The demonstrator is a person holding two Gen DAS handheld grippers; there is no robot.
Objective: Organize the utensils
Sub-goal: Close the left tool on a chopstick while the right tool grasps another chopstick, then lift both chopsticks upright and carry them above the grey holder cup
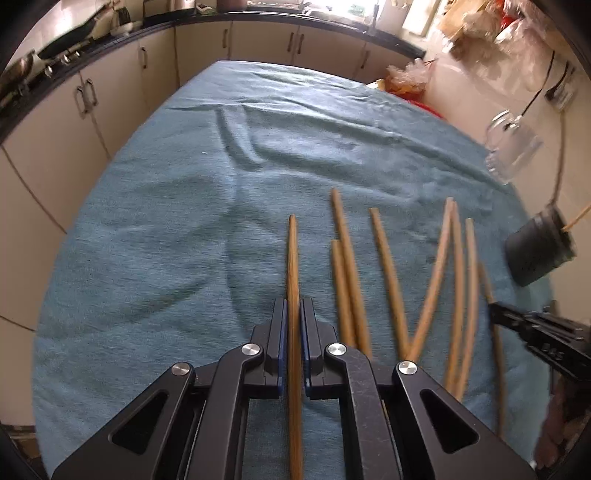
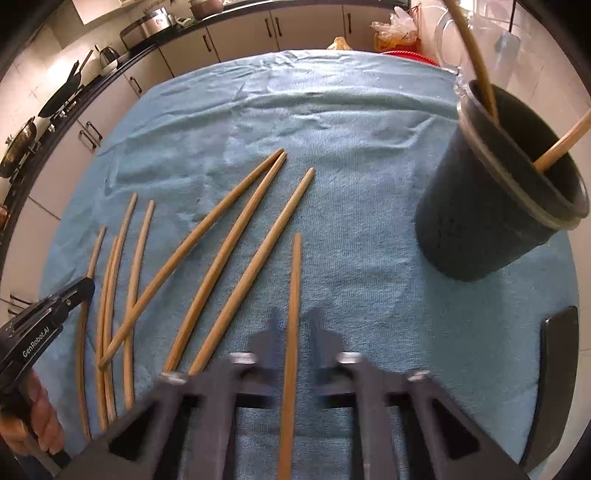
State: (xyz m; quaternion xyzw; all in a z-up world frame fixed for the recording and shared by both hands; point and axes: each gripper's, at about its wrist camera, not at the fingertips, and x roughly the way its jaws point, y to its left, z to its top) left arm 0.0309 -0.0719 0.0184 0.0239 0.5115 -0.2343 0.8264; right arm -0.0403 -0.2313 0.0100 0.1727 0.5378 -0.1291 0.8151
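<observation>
Several wooden chopsticks (image 2: 221,254) lie spread on a blue towel (image 2: 351,155). My left gripper (image 1: 294,308) is shut on one chopstick (image 1: 293,258) that points away from me. My right gripper (image 2: 293,325) is blurred, its fingers apart around another chopstick (image 2: 291,314) that lies between them. A dark cup (image 2: 491,206) stands at the right of the towel, with two chopsticks (image 2: 476,55) leaning in it. The cup also shows in the left wrist view (image 1: 535,251). The other loose chopsticks show in the left wrist view (image 1: 391,280) to the right of my left gripper.
A clear glass jar (image 1: 513,147) stands beyond the cup at the towel's right edge. A kitchen counter (image 2: 59,107) with pans and cabinets runs along the left and back. Plastic bags (image 2: 395,29) sit at the far edge. A dark object (image 2: 554,376) lies at the right.
</observation>
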